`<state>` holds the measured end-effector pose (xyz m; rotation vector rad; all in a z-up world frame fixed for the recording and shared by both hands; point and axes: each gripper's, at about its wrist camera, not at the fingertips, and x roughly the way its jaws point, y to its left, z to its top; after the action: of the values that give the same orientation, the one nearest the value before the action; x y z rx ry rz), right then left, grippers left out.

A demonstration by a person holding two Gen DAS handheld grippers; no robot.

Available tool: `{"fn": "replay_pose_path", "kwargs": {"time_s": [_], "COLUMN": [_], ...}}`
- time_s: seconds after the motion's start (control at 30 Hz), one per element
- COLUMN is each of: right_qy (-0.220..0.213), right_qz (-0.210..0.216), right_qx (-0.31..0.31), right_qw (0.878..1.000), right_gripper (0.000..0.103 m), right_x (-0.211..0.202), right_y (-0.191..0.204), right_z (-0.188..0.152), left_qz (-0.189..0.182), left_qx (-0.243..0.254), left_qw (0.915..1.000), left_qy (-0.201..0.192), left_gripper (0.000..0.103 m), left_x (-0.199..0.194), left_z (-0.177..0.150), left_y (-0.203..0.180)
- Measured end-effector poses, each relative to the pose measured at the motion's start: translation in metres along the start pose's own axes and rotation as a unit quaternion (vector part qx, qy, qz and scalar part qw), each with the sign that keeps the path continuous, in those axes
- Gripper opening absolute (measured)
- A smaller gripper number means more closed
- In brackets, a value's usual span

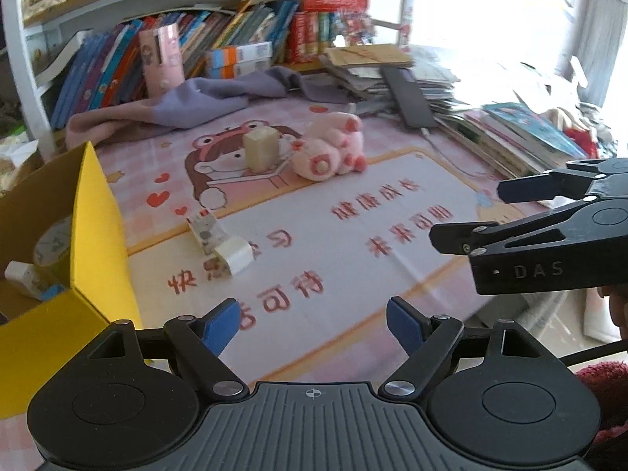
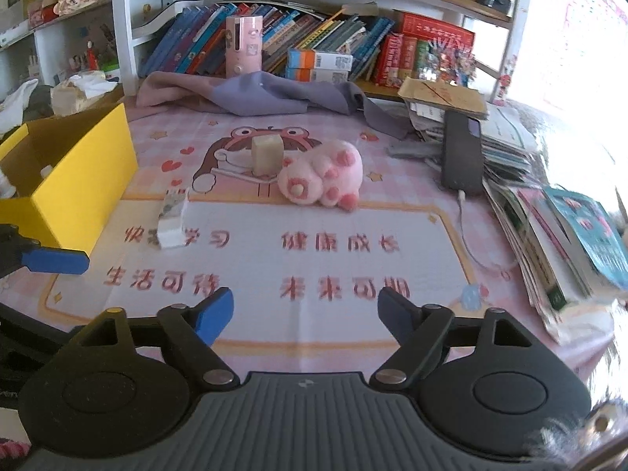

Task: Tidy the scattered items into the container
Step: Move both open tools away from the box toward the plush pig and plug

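Left hand-held gripper [image 1: 313, 324]: jaws spread wide, nothing between the blue pads, hovering low over the near edge of the pink cartoon mat [image 1: 353, 235] that covers the counter.

Right hand-held gripper [image 2: 305, 316]: jaws likewise wide and empty, held alongside on the right; in the left wrist view its black fingers reach in from the right edge.

Nearest loose item: a small patterned correction-tape dispenser [image 1: 219, 241], lying on the mat ahead and slightly left of the left hand-held gripper. In the right wrist view the same dispenser [image 2: 172, 218] sits well to the left of the right jaws, so the left hand looks the nearer of the two.

Its lie: flat on the mat, long axis running near-to-far and slanting a little, the pale blunt end toward the near side, the patterned end pointing away toward the far left.

Farther items: a cream-coloured block [image 1: 261, 147] standing upright at mid-mat, and a pink plush pig [image 1: 331, 149] just beside it on the right, seemingly on its back with its feet toward the cameras.

Container: a yellow cardboard box [image 1: 98, 243], open on top, at the left edge, close to the left of the dispenser; some small items already lie inside.

Beyond: a lilac cloth [image 2: 251, 94] bunched along the far side.
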<state>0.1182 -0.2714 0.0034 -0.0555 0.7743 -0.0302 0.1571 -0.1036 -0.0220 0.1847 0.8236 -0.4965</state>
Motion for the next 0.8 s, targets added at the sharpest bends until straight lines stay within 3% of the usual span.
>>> {"fn": "replay_pose_path", "kwargs": {"time_s": [0.17,0.47,0.8], "right_qy": [0.0,0.018,0.038], "right_qz": [0.02,0.051,0.078], "right_qx": [-0.019,-0.045,-0.059], "right_qw": [1.0,0.998,0.994], "right_gripper": [0.092,0.098,0.103], "right_x": [0.027,0.083,0.147], "right_y": [-0.017,-0.047,-0.065], "right_z": [0.029,0.066,0.089], "left_qz": [0.034,0.094,0.151], "left_qx": [-0.038,-0.109,-0.136], "left_qw": [0.9987,0.989,0.976], "left_qy": [0.001,0.033,0.078], "left_gripper": [0.084,0.083,0.083], "left_x": [0.015,0.057,0.098], "left_z": [0.021,0.045,0.053], "left_y": [0.007,0.019,0.026]}}
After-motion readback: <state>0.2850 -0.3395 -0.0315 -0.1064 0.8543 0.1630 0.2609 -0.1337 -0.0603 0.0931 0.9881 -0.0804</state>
